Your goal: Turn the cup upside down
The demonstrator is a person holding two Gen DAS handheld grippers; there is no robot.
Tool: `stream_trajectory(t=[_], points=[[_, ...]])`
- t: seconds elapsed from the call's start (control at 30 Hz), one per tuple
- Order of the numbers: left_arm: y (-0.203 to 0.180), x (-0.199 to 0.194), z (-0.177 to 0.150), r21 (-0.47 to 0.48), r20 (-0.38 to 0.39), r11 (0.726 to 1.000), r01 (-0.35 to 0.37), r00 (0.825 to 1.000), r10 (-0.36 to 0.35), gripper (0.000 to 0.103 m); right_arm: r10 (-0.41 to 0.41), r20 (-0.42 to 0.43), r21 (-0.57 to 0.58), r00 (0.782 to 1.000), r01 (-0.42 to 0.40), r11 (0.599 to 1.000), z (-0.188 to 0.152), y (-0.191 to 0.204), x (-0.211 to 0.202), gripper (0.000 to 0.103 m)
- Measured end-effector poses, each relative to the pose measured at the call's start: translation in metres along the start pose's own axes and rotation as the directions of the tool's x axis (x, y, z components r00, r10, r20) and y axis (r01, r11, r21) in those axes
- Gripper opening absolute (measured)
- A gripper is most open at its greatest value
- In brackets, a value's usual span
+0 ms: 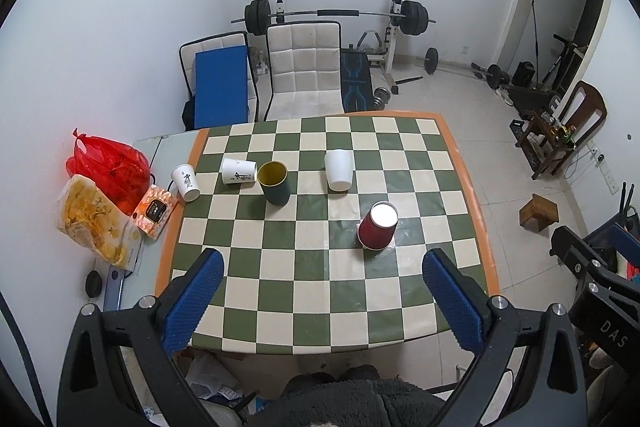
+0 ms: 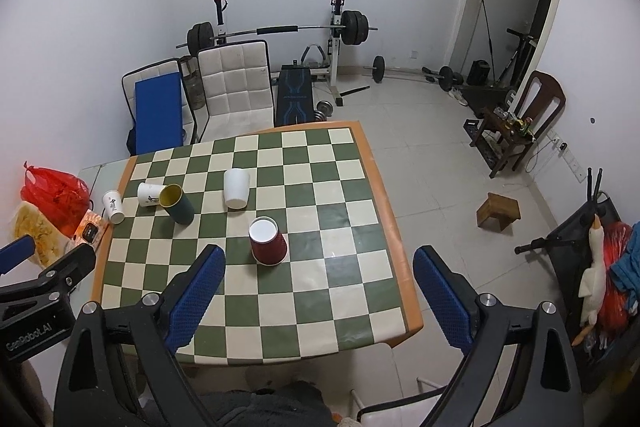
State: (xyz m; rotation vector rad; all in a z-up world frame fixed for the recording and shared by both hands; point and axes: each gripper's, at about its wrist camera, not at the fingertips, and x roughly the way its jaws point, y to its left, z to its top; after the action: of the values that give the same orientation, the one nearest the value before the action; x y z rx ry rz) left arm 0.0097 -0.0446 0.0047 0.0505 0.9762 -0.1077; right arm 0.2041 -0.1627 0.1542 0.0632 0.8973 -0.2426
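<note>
- Both the left gripper [image 1: 323,269] and right gripper [image 2: 319,265] hang spread and empty above the tabletop's [image 1: 440,323] near edge
- The dark green cup [image 1: 274,183] stands mouth-up toward the far left corner
- Likely best: pinch its wall mid-height, lift clear of the white cup [image 1: 238,171] lying against it, then roll it over

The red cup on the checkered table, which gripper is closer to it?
Right. The red cup sits just ahead of the right gripper, by its left finger. The left gripper hangs back, cup farther ahead toward its right finger.
</note>
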Motion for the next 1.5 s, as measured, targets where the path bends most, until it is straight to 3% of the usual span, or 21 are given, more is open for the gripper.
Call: stream_trajectory(t=[0.47,1.5], points=[[-0.001,-0.014,-0.004,-0.024,0.048,1.0,-0.002,0.999,0.003,0.102,0.037,0.0,0.0,0.999,-0.037,0.999,-0.006,0.002,-0.001,0.1],[0.003,-0.023,-0.016,-0.075,0.031,0.997,-0.019,0.999,0.021,0.102,0.067,0.014,-0.028,0.998,-0.066,0.997,-0.023,-0.008,-0.024,0.101]])
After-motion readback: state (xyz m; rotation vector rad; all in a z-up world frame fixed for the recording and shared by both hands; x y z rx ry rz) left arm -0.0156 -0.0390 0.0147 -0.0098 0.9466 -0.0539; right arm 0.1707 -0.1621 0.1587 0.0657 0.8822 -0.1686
